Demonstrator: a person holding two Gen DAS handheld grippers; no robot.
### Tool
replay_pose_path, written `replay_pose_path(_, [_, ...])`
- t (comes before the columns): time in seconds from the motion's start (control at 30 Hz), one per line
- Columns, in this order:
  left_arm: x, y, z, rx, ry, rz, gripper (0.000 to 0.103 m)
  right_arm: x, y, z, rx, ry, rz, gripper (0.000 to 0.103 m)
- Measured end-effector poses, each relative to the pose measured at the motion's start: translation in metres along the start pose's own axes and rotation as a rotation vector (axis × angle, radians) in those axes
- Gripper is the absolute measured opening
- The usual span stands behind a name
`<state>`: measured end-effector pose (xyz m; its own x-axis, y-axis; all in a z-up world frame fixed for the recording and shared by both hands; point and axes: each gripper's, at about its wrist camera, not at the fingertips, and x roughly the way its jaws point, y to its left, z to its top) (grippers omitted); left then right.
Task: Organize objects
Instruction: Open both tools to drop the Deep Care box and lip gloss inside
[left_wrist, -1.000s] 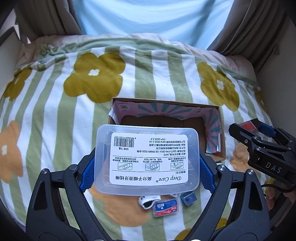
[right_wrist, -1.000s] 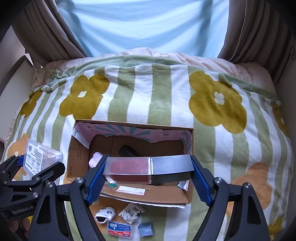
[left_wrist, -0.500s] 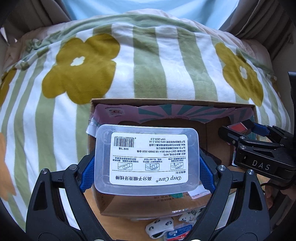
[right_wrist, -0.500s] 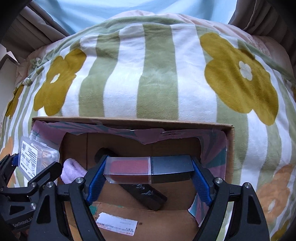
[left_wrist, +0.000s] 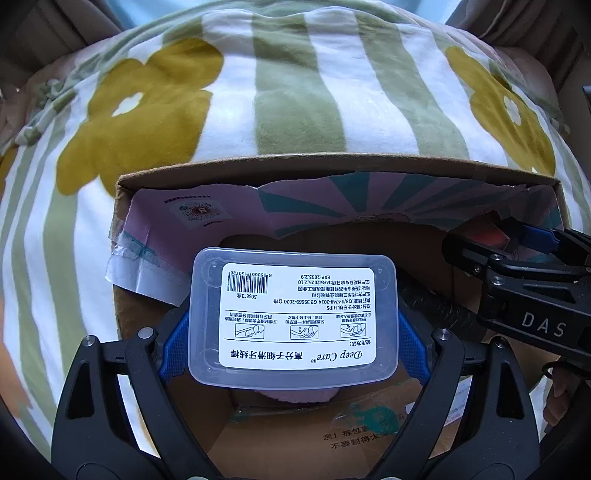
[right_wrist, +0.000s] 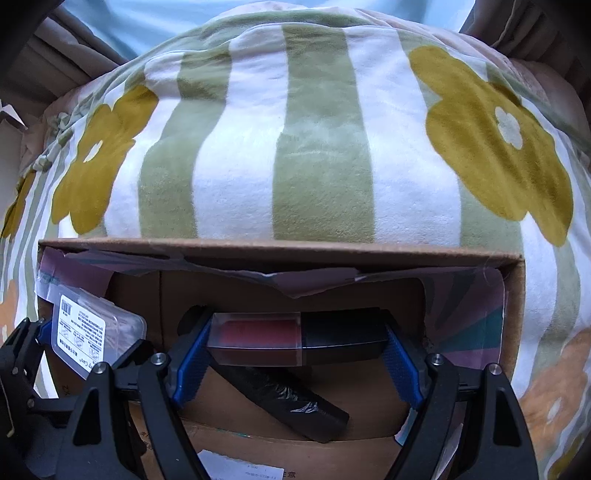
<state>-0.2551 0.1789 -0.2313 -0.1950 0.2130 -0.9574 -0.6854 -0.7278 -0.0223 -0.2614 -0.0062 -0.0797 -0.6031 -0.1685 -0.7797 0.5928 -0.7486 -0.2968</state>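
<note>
My left gripper (left_wrist: 293, 334) is shut on a clear plastic floss-pick box (left_wrist: 295, 314) with a white label and holds it over the left part of an open cardboard box (left_wrist: 332, 170). My right gripper (right_wrist: 295, 354) is shut on a lip gloss tube (right_wrist: 295, 338), red with a black cap, held crosswise inside the same cardboard box (right_wrist: 280, 249). The floss-pick box also shows at the left of the right wrist view (right_wrist: 92, 332). The right gripper shows at the right of the left wrist view (left_wrist: 517, 254).
The cardboard box lies on a green-and-white striped blanket with yellow flowers (right_wrist: 314, 147). Inside the box lie a black rectangular case (right_wrist: 291, 402) and something soft and pink (left_wrist: 295, 395). Torn pink lining (left_wrist: 332, 203) covers the far wall. Curtains hang behind.
Both grippers have moved forward and down into the cardboard box with their objects still held. The small items on the blanket in front of the box have dropped out of view.
</note>
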Motion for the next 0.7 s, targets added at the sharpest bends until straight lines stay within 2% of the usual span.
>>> replay_pose_path(0.1, [0.001,-0.003,-0.002,0.026,0.006,-0.001,0.089,0.005,-0.003,0.000,0.046,0.038,-0.002,0.081])
replay_pose_path(0.17, [0.002,-0.007,-0.005,0.056,0.006,0.000,0.090,0.006,-0.003,0.000,0.061,0.037,0.019,0.086])
replay_pose_path(0.2, [0.001,-0.009,-0.007,0.070,-0.002,0.012,0.101,0.005,-0.003,0.000,0.061,0.031,0.029,0.090])
replay_pose_path(0.3, [-0.003,-0.013,-0.012,0.093,-0.020,0.006,0.103,0.004,0.001,-0.003,0.057,0.035,0.035,0.098])
replay_pose_path(0.47, [0.002,-0.016,-0.016,0.116,0.008,0.013,0.103,-0.001,0.000,-0.009,0.076,0.038,0.041,0.099])
replay_pose_path(0.7, [-0.011,-0.013,-0.019,0.097,-0.002,0.002,0.103,-0.021,-0.004,-0.015,0.075,0.027,0.054,0.099])
